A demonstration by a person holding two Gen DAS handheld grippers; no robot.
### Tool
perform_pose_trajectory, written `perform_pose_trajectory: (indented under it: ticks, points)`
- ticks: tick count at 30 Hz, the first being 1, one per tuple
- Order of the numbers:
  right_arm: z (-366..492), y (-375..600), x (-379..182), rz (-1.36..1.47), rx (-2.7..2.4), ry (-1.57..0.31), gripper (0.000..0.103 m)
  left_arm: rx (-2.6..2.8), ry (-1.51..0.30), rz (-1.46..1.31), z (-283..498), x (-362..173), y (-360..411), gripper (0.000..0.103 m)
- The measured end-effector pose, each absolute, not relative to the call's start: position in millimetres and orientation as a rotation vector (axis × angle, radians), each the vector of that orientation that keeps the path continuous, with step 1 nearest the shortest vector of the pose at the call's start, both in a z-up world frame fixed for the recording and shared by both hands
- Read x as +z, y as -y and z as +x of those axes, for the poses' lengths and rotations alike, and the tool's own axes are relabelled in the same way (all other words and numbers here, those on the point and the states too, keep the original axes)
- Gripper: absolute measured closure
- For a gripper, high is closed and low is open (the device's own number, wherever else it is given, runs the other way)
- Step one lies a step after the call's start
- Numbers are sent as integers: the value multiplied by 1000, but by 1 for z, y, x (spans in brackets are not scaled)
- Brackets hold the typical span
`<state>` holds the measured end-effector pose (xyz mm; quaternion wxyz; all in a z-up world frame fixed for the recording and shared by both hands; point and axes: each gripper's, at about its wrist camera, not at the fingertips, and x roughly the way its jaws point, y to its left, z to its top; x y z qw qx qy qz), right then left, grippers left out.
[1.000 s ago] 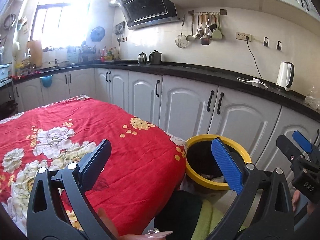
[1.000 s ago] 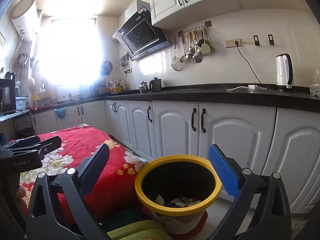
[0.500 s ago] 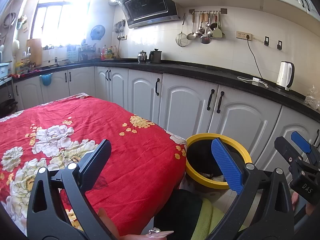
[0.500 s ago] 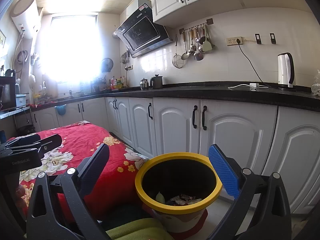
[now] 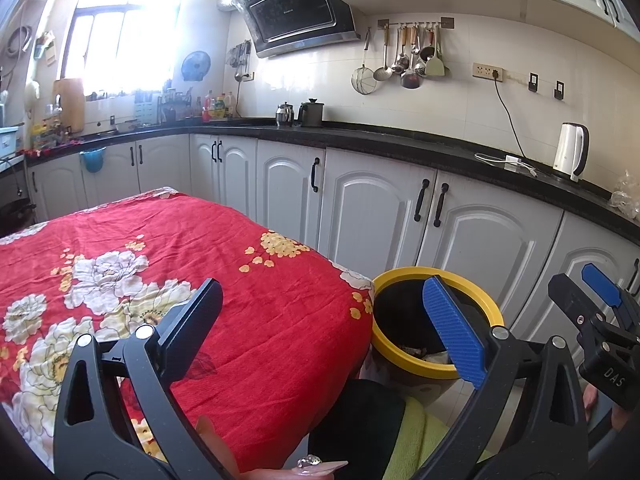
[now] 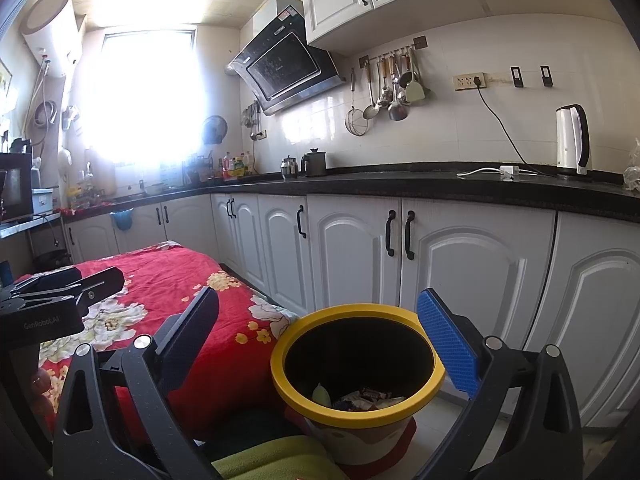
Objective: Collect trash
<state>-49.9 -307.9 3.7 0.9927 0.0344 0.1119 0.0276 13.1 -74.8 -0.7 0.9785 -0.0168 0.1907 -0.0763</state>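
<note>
Kitchen unchanged: both tongs, left (image 5: 320, 324) and right (image 6: 318, 334), stay spread and empty near the bin (image 6: 357, 364).

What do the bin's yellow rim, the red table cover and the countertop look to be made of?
Yellow rim: likely moulded plastic, smooth, even colour, faint sheen. Red table cover: woven fabric, matte; creases and a printed flower pattern show. Countertop: dark polished stone or a stone-look composite, speckled and glossy; which one cannot be told.
</note>
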Motion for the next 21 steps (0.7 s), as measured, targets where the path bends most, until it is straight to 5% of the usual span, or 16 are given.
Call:
perform_pose_trajectory:
  ticks: [21]
  points:
    - [-49, 308, 3, 70, 57, -225, 6, -153, -386, -31, 13, -1, 75, 11]
